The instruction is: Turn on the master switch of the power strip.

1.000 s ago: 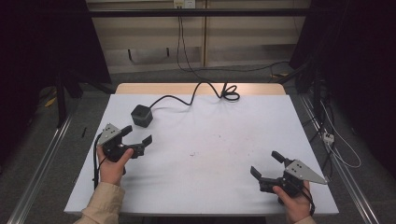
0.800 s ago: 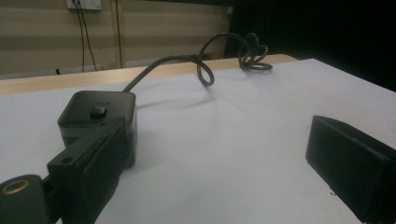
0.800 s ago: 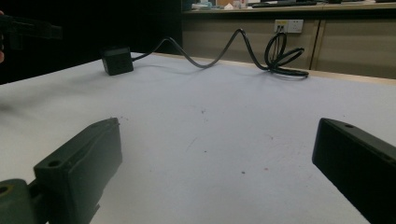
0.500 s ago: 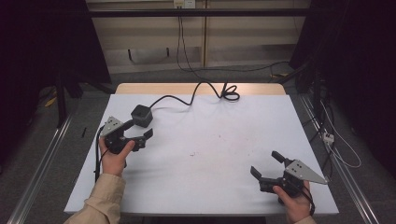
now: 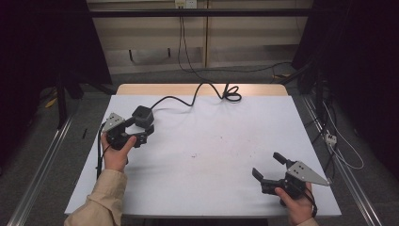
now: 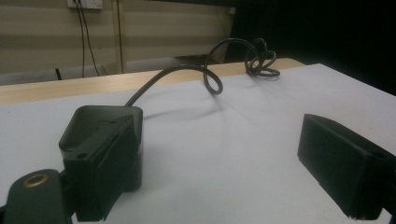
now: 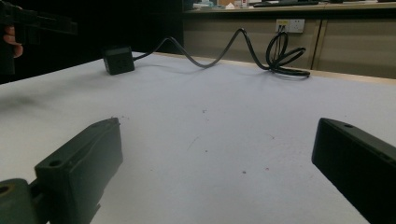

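White table (image 5: 211, 155), black adapter block (image 5: 142, 114), black cable (image 5: 188, 99), black grippers' fingers (image 7: 79, 163), grey plate (image 5: 308, 173)

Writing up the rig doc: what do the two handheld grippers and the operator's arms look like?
Both are black, each with two blocky black jaws. The left gripper and the right gripper each carry a grey three-cornered plate on top, and a black cable trails from the left one. A brass-coloured ring sits at the left gripper's jaw base. The left arm wears a beige sleeve.

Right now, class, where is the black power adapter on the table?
In the high view the black power adapter sits at the table's far left, just beyond the left tool; its cable runs to the far edge.
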Tool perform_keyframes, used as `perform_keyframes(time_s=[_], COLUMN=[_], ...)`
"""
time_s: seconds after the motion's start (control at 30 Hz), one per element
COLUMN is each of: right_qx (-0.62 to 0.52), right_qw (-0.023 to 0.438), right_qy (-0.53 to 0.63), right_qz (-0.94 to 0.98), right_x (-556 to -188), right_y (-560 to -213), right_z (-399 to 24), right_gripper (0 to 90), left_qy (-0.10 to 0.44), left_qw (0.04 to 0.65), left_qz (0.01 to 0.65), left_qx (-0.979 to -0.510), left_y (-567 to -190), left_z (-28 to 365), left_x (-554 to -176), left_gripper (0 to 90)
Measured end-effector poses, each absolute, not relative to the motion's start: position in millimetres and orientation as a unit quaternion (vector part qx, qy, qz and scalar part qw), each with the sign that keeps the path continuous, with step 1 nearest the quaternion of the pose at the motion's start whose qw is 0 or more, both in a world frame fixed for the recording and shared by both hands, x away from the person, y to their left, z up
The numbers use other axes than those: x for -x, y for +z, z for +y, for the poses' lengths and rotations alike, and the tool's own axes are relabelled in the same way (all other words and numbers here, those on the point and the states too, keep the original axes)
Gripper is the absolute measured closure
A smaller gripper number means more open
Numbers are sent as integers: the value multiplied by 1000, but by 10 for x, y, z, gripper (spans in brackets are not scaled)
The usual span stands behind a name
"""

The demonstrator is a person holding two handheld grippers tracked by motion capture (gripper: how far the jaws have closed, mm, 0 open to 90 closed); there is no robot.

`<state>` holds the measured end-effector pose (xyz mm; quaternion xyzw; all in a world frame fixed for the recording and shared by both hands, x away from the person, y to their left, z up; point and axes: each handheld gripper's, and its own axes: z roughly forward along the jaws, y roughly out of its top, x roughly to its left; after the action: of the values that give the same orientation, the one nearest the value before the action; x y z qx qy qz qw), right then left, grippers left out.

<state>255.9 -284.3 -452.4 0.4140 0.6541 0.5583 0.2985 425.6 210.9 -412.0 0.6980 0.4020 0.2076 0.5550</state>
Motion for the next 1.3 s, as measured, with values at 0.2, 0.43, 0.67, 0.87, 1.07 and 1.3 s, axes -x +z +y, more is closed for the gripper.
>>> perform_keyframes(time_s=[0.2,0.43,0.67,0.87,1.07,1.3], right_qx=[-412,-412,-414,-414,-413,-412], right_qw=[296,296,295,295,295,294], right_qy=[558,558,557,558,558,558], right_qz=[657,657,656,656,657,657], right_x=[-2562,-2561,-2561,-2562,-2563,-2563], right_y=[-4527,-4526,-4528,-4528,-4528,-4528], right_z=[-2842,-2842,-2847,-2846,-2845,-2844], right_gripper=[17,17,18,18,18,18], left_qy=[209,214,215,224,227,217], left_qw=[547,547,539,528,525,530], left_qz=[402,406,409,407,400,417], left_qx=[-704,-700,-704,-711,-716,-706], left_y=[-4093,-4076,-4110,-4092,-4036,-4069], left_z=[2112,2110,2119,2135,2119,2123], left_x=[-4318,-4377,-4413,-4449,-4493,-4535], left_gripper=[119,143,171,233,305,430])
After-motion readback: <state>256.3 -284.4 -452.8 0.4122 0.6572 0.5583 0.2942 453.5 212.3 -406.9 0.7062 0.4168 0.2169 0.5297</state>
